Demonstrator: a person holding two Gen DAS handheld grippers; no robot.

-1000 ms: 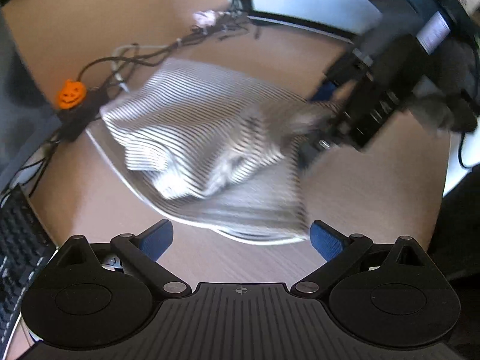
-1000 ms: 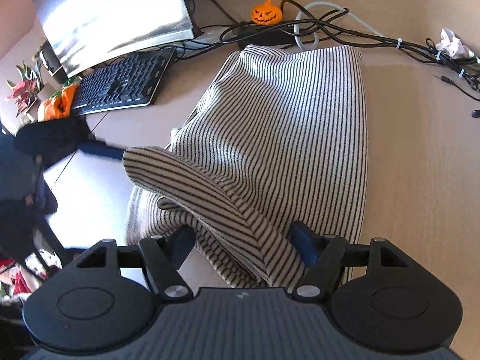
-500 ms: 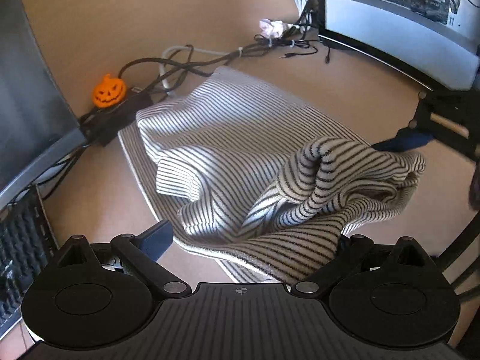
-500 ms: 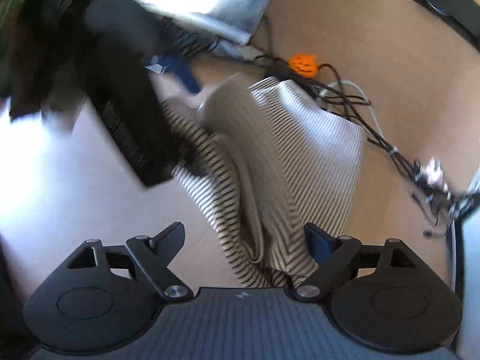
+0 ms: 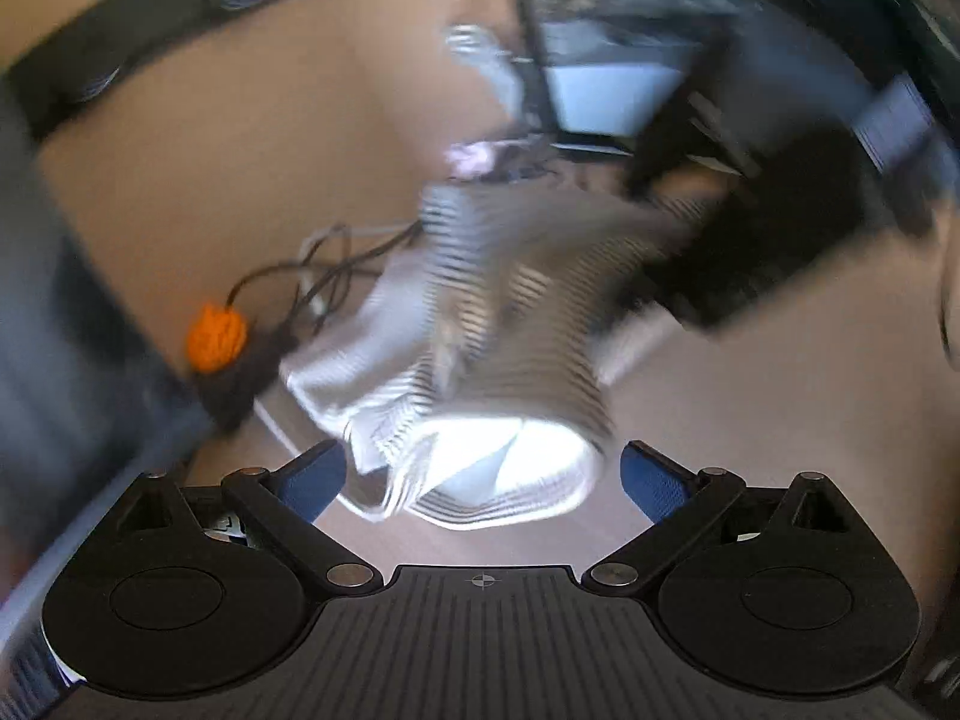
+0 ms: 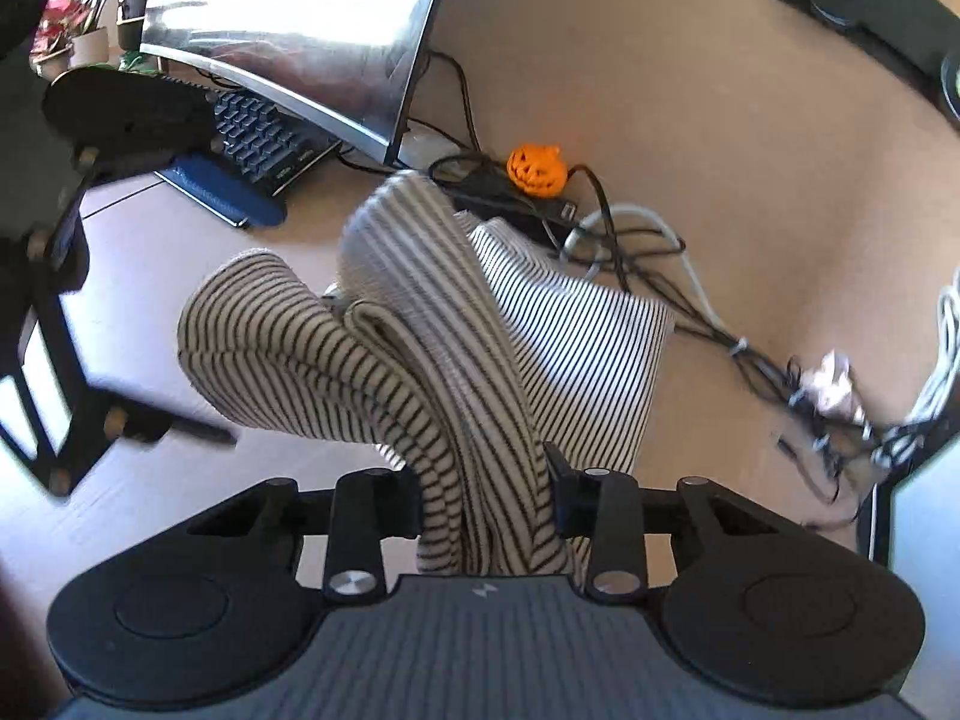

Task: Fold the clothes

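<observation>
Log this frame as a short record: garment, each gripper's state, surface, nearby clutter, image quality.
garment: striped top, bunched, partly lifted off the desk
right gripper: shut on a fold of the striped top
left gripper: open, holding nothing, striped top lies ahead of it
surface: tan desk
nearby clutter: orange pumpkin, tangled cables, keyboard, monitor
image quality: left wrist view heavily motion-blurred; right wrist view sharp
</observation>
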